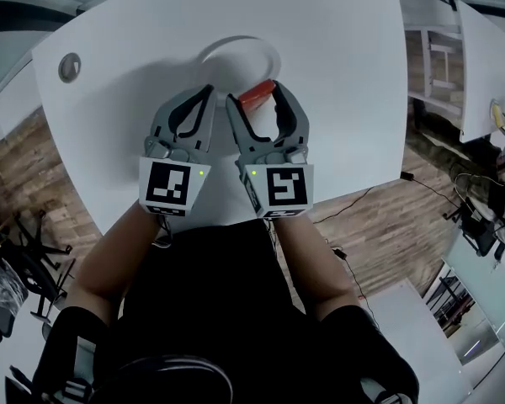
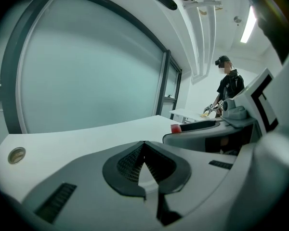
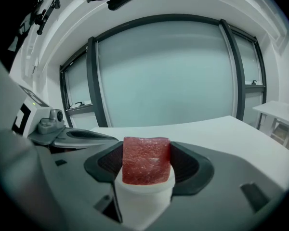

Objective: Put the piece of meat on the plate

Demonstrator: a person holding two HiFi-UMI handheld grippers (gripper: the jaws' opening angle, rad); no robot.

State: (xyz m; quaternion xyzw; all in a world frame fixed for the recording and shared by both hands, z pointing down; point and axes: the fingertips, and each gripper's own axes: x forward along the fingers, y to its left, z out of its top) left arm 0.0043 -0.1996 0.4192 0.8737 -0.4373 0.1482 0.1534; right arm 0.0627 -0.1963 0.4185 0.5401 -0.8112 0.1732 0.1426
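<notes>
- Right gripper [image 1: 254,98]: clenched on the red, block-shaped piece of meat [image 3: 146,160]. The right gripper view shows the block square between both dark pads, top edge level with the pad tops.
- A white part sits right under the red block in that view. Can't tell if it belongs to the meat or is the surface seen through the gap.
- Left gripper [image 1: 204,98]: jaws closed together with nothing between them, just beside the right gripper and idle.
- Meat location: in the head view it sits at the right gripper's tips, over the near rim of the round white plate [image 1: 227,44]. Can't tell if it touches the plate or hangs above it.
- The plate looks bare apart from that, on the white table [image 1: 337,74], just ahead of both grippers.
- Round metal cable port [image 1: 69,67] at the far left of the table, well apart from the action.
- Another person [image 2: 229,85] stands far back in the left gripper view, not involved.
- Progress: pick-up done, and the carry to the plate is about done too.
- Left to do, as I judge it: settle the block onto the plate, open the right jaws and pull back.
- Risk: so near the rim, the block could tip off the edge on release.
</notes>
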